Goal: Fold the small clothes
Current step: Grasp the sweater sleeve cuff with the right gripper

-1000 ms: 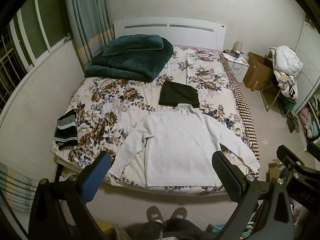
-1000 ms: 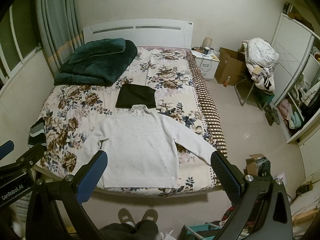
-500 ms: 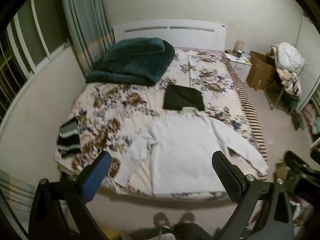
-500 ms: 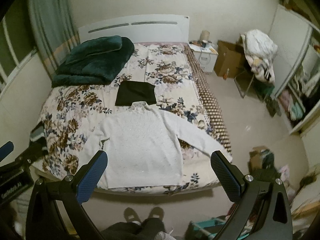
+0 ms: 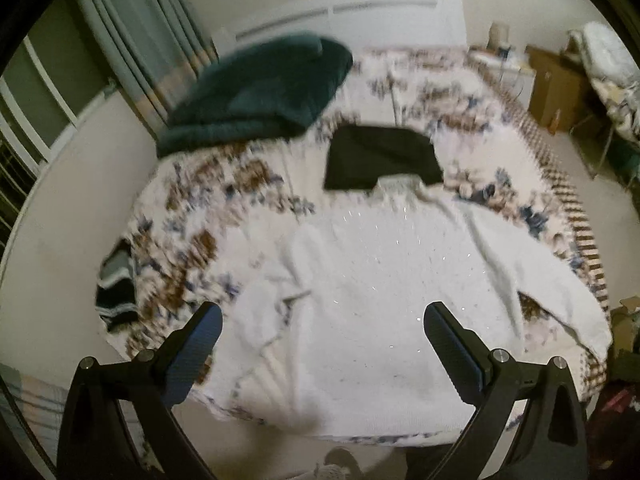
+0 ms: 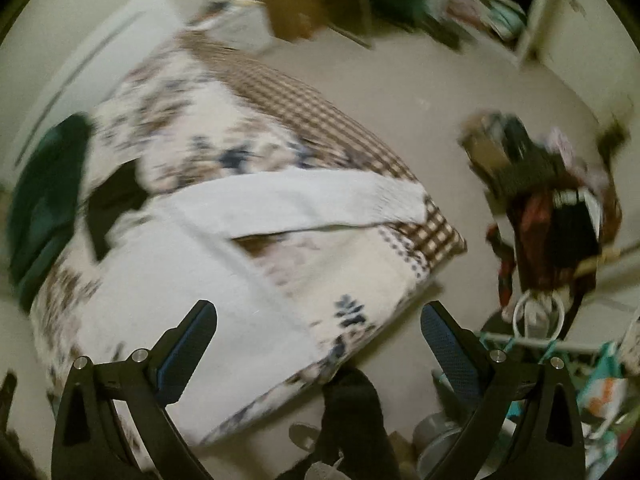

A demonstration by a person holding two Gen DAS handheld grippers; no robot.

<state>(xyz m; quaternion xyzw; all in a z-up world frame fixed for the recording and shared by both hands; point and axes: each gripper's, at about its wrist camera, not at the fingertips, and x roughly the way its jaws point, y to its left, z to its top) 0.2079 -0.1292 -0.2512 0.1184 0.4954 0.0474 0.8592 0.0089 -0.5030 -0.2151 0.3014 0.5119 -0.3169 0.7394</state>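
A white knit sweater [image 5: 372, 292] lies flat on the floral bedspread [image 5: 224, 184], collar toward the headboard, sleeves spread. My left gripper [image 5: 320, 320] hovers open above the sweater's lower hem, holding nothing. In the right wrist view the sweater's right sleeve [image 6: 304, 200] stretches toward the bed's corner. My right gripper [image 6: 318, 318] is open and empty above the sweater's lower right part. A folded black garment [image 5: 380, 156] sits just beyond the collar. Both views are blurred by motion.
A dark green folded blanket [image 5: 260, 92] lies near the headboard. A striped dark garment [image 5: 118, 288] rests at the bed's left edge. Right of the bed are a cardboard box [image 5: 552, 80], a pile of clothes [image 6: 556, 200] and a white hanger [image 6: 536, 312] on the floor.
Both grippers have dropped toward the bed. The right one has swung to the right, now facing the sleeve and the bed's corner. Both stay open.
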